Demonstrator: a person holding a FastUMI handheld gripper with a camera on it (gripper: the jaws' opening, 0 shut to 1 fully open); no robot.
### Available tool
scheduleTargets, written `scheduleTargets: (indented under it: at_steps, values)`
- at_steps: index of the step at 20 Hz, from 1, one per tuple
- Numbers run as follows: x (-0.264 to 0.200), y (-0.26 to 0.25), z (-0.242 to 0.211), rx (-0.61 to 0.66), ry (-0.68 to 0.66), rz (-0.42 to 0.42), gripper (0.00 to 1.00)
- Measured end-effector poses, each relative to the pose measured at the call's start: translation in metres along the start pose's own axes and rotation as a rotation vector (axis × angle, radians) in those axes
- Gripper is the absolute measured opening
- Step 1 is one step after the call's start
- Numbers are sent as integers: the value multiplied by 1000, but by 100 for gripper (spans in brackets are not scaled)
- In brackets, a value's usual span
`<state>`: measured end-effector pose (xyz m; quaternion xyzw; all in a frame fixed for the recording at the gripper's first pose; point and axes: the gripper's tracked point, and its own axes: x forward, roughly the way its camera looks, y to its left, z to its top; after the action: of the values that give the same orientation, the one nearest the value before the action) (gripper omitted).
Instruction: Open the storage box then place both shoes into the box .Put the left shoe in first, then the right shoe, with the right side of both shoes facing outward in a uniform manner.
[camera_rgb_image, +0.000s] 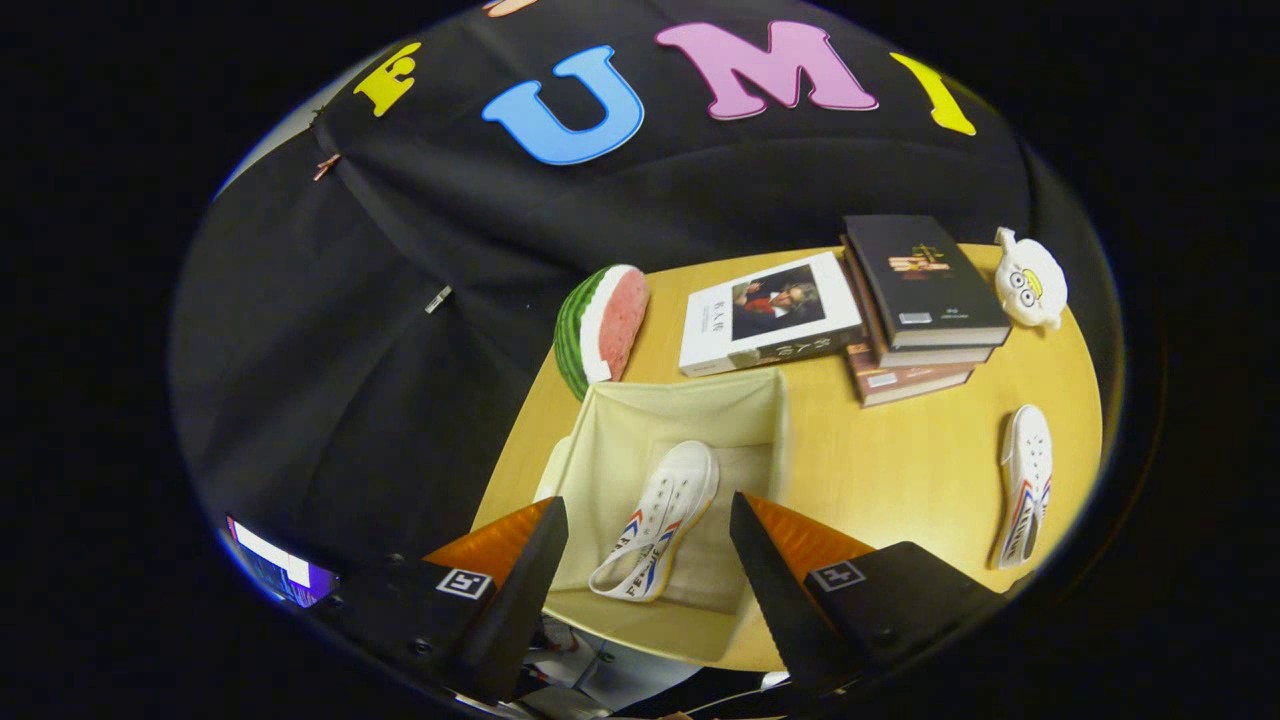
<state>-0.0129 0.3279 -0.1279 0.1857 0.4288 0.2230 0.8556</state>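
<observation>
A cream fabric storage box (745, 405) stands open on the yellow table, just ahead of and below my fingers. One white shoe (660, 520) with red and blue stripes lies on its side inside the box, seen between my fingers. The other white shoe (1027, 480) rests on the table well to the right of the box, beyond my right finger. My gripper (648, 515) hangs above the box, open, holding nothing.
A watermelon slice toy (600, 325) stands at the table's edge beyond the box. A white book (765, 312) and a stack of dark books (915, 300) lie behind the box, with a small white figurine (1030, 280) beside them. The table (900, 470) is bare between box and right shoe.
</observation>
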Motion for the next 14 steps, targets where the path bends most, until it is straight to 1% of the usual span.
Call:
scheduleTargets:
  at_steps: [4, 7, 10, 14]
  values:
    - [-53, -88, 26, -31, -63, -90, 98]
    - [-83, -158, 30, -45, -64, -167, 99]
    - [-103, -213, 25, 1, -36, -197, 99]
    - [-111, -278, 16, 35, -3, -228, 99]
